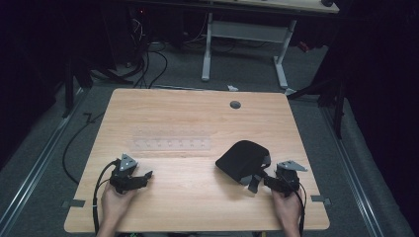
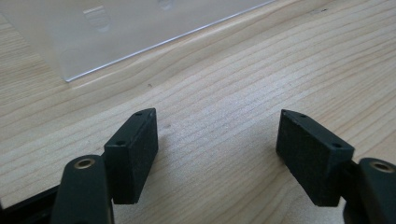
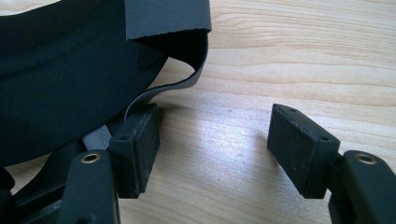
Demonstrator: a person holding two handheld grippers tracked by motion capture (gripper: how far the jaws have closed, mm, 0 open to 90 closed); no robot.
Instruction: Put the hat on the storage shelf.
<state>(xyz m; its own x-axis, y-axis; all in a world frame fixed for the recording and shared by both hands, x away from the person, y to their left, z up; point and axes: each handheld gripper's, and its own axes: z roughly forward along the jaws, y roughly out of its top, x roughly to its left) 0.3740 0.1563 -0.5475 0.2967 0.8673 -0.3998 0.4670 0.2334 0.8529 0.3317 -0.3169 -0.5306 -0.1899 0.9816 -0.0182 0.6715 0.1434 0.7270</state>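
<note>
A black padded object with grey straps (image 1: 243, 160) lies on the right half of the wooden table (image 1: 197, 118); up close it is a black pad (image 3: 60, 79) with a grey strap (image 3: 168, 18) curling off it. My right gripper (image 1: 262, 181) rests just right of it, open, with bare wood between its jaws (image 3: 215, 144); the strap's loop lies just past the left jaw. A clear plastic strip (image 1: 170, 143) lies flat at mid-table. My left gripper (image 1: 143, 177) sits near the front left, open over bare wood (image 2: 217, 149), the clear strip (image 2: 116, 32) ahead of it.
A grey round grommet (image 1: 235, 104) is set into the table's far side. Beyond the table stand a white desk frame (image 1: 247, 39) and floor cables (image 1: 148, 64). Small grey brackets (image 1: 73, 203) stick out at the table's front corners.
</note>
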